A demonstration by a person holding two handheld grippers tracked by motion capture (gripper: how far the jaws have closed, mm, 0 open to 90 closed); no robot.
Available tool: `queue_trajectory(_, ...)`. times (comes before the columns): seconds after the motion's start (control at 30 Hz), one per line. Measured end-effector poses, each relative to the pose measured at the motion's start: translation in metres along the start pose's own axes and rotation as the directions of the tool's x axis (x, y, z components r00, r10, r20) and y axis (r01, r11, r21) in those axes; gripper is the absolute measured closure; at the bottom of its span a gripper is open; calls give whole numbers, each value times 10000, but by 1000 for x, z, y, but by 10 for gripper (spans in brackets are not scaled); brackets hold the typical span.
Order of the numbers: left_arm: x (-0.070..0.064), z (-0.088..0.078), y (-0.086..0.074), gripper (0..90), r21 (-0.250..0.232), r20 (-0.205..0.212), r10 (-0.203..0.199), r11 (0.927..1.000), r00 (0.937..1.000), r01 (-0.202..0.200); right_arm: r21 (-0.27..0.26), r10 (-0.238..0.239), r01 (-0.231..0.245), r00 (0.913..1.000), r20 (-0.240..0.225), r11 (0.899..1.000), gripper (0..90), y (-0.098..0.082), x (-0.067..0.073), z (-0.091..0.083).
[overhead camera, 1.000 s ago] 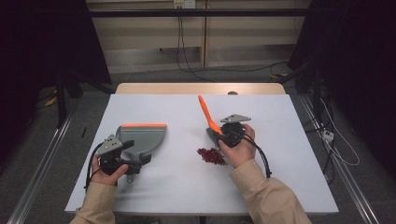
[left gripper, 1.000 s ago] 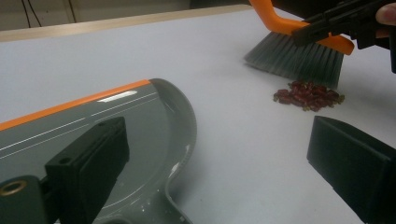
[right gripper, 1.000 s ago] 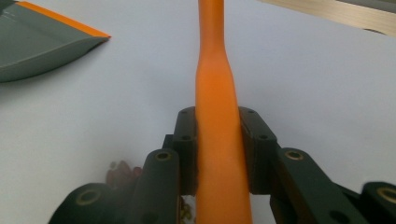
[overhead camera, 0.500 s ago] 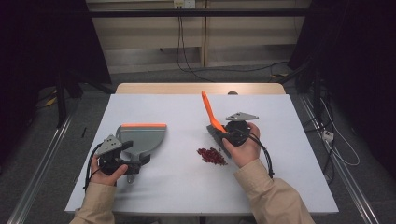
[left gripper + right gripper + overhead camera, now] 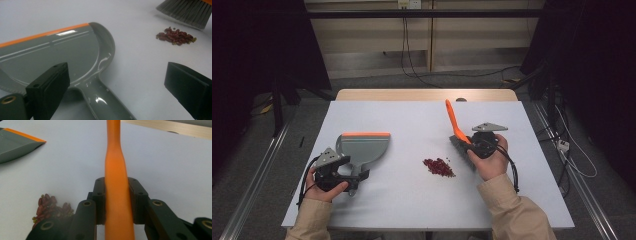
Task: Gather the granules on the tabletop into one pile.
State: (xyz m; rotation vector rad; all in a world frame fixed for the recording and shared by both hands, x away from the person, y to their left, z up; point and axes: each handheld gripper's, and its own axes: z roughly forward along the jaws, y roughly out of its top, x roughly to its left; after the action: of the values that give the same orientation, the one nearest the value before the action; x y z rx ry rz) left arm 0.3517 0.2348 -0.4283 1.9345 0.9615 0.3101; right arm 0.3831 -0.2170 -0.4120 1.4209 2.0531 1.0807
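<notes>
While clamped by the right gripper at its orange handle, brush tilted, bristles beside the beans. Left gripper spread wide over the dustpan handle, not pinching it.

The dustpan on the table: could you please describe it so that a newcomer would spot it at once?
On the white table, look to the left half, in front of the person's left hand. The dustpan lies flat there, grey with an orange strip along its far edge, well apart from the red beans and the orange-handled brush.
</notes>
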Motion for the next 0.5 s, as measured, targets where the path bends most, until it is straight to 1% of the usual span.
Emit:
queue_trajectory(0.07,0,1,-1,64,146,-149,-51,9999,9999,53,152,44,-43,10000,-56,9999,713,-3,-3,-1)
queue_trajectory(0.1,0,2,-1,67,181,-161,-63,9998,9998,66,253,-73,73,10000,16,9997,713,-4,-4,0)
queue_trajectory(0.17,0,2,-2,70,296,-292,-154,9994,9995,163,337,-135,131,9998,116,9993,712,-6,-5,1)
queue_trajectory(0.27,2,2,-4,77,574,-588,-203,9981,9981,237,373,-249,248,9997,39,9990,711,-7,-6,1)
queue_trajectory(0.33,3,2,-6,92,798,-957,-221,9964,9952,298,328,-331,333,9994,-80,9989,710,-7,-6,1)
queue_trajectory(0.43,4,2,-7,108,1043,-1331,-300,9936,9907,441,321,-439,442,9990,-106,9985,709,-8,-5,0)
queue_trajectory(0.47,5,1,-8,126,1151,-1470,-295,9923,9887,468,315,-489,492,9987,-105,9983,709,-8,-5,0)
queue_trajectory(0.5,5,1,-8,136,1163,-1567,-367,9917,9870,554,300,-467,470,9989,-107,9984,709,-9,-5,0)
